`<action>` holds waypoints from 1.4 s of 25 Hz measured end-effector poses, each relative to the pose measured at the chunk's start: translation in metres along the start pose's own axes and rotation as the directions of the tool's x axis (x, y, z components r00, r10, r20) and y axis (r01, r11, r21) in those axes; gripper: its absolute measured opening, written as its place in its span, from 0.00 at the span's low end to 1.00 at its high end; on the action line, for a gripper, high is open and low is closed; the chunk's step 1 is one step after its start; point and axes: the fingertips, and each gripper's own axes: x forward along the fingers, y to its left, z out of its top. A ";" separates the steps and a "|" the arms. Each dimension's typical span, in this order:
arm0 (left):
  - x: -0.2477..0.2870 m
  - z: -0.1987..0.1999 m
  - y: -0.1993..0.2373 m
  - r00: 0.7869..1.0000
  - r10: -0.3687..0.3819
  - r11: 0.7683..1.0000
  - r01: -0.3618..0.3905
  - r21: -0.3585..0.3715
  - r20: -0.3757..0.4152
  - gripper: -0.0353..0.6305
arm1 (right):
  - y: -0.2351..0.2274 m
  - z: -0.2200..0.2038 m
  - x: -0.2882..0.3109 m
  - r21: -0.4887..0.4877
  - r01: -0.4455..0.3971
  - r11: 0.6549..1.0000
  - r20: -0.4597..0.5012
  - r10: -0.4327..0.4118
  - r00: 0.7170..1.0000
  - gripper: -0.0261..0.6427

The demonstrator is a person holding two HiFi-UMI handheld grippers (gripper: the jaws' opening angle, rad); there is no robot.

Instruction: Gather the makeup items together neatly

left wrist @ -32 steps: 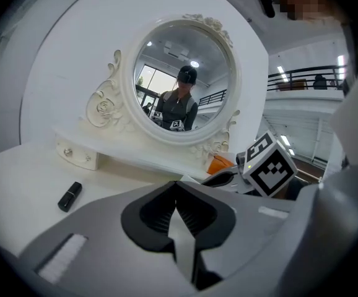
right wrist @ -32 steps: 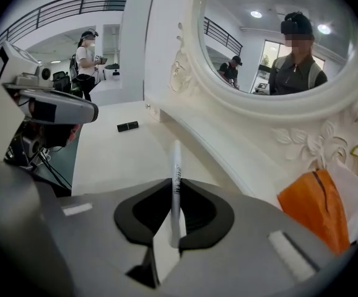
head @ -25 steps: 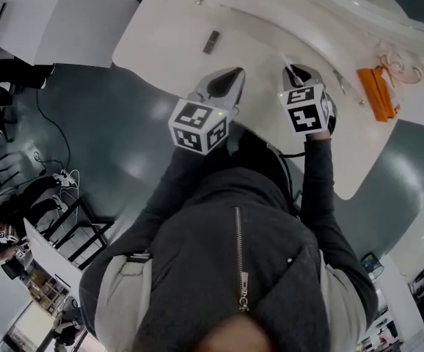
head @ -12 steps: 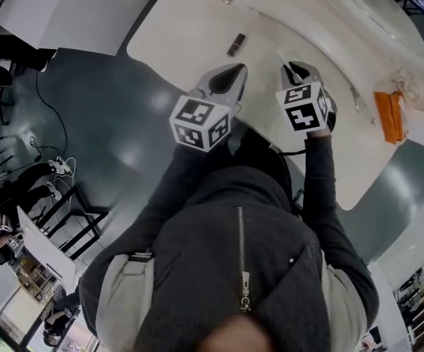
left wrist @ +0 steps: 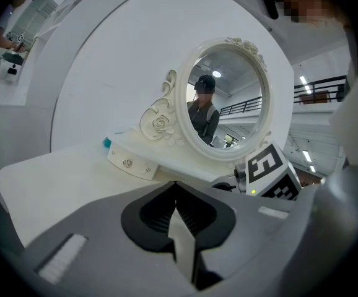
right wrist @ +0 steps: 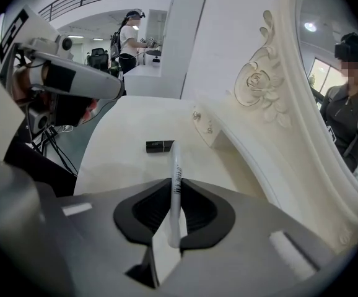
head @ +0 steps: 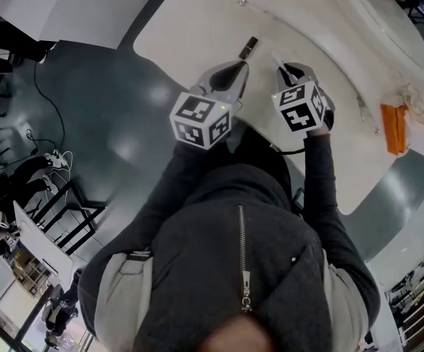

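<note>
Both grippers have slid across the tabletop (head: 186, 31) toward the small dark tube (head: 249, 48). A moment ago it lay well ahead of them. Now it lies just in front of the left gripper (head: 235, 68).

The right gripper (right wrist: 174, 185) is closed on a thin white makeup pencil (right wrist: 175, 156). The pencil sticks out from between its jaws, and its tip points at the dark tube. The tip is near the tube, but I do not think they touch. The left gripper is shut tight with nothing in it.

I think the step in hand is bringing the pencil over to the tube so the two can lie together. The next move calls for lowering the pencil until it lies flat just beside the tube. Then the jaws should open slowly so the pencil does not roll away. The left gripper could push the tube straight with its closed tip.

There is a little drawer box (left wrist: 132, 161) under the round mirror (left wrist: 228, 101). Its drawers are shut, so I cannot see what is inside. I see no tray or cup for the makeup on the tabletop.
</note>
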 end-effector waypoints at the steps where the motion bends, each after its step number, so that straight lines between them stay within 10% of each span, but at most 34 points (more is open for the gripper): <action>1: 0.000 0.000 0.002 1.000 0.001 1.000 -0.001 -0.003 -0.001 0.07 | 0.002 0.000 0.002 -0.007 -0.008 1.000 -0.006 0.008 1.000 0.11; 28: 0.004 0.001 0.023 1.000 0.006 1.000 -0.007 -0.024 -0.024 0.07 | 0.032 -0.006 0.029 -0.285 -0.280 0.917 -0.131 0.253 0.959 0.15; 35: 0.006 0.001 0.024 0.999 0.014 1.000 -0.014 -0.025 -0.029 0.07 | 0.039 -0.021 0.035 -0.274 -0.376 0.885 -0.230 0.319 0.919 0.36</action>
